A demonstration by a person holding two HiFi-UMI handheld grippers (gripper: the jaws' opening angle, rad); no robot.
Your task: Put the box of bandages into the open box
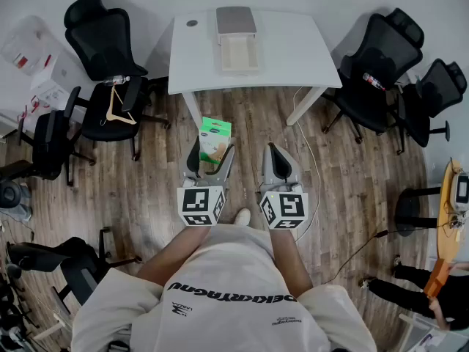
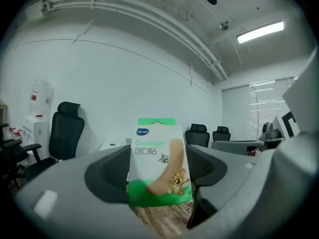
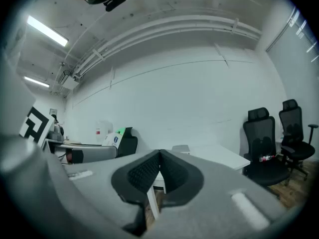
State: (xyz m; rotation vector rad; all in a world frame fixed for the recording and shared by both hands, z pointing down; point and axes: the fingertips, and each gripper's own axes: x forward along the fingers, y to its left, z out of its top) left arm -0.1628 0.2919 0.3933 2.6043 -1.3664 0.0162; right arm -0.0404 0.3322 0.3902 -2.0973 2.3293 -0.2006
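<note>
The box of bandages (image 2: 158, 164) is up in the air, upright, pinched by its two side edges in the left gripper (image 1: 213, 151). That claw is spread wide, a dark pad pressed on each side of the carton. The front reads clearly in the left gripper view: "Bandage" in pale green, "创口贴" in black beneath it, and a big tan plaster strip with a cartoon cat and mouse beside it. There's a blue oval logo at the top left, too small to read. A green band runs along the bottom and a green hang tab sticks up on top.

From the head view the carton sits over the wooden floor (image 1: 344, 182), short of the white table (image 1: 293, 57) and well apart from the open box (image 1: 239, 53). That box lies on the table near the far edge, a shallow cream tray with its grey lid (image 1: 236, 20) flipped back behind it.

Just to the right, the right gripper (image 1: 275, 152) is level, its claw pressed together with nothing between the pads. Each gripper carries its black-and-white marker cube close to the person's white shirt (image 1: 234, 292). The shirt has dark lettering across it that I can't make out from here.

Black office chairs (image 1: 106, 42) ring the table. One on the left has a wooden hanger (image 1: 119, 110) lying on it.
</note>
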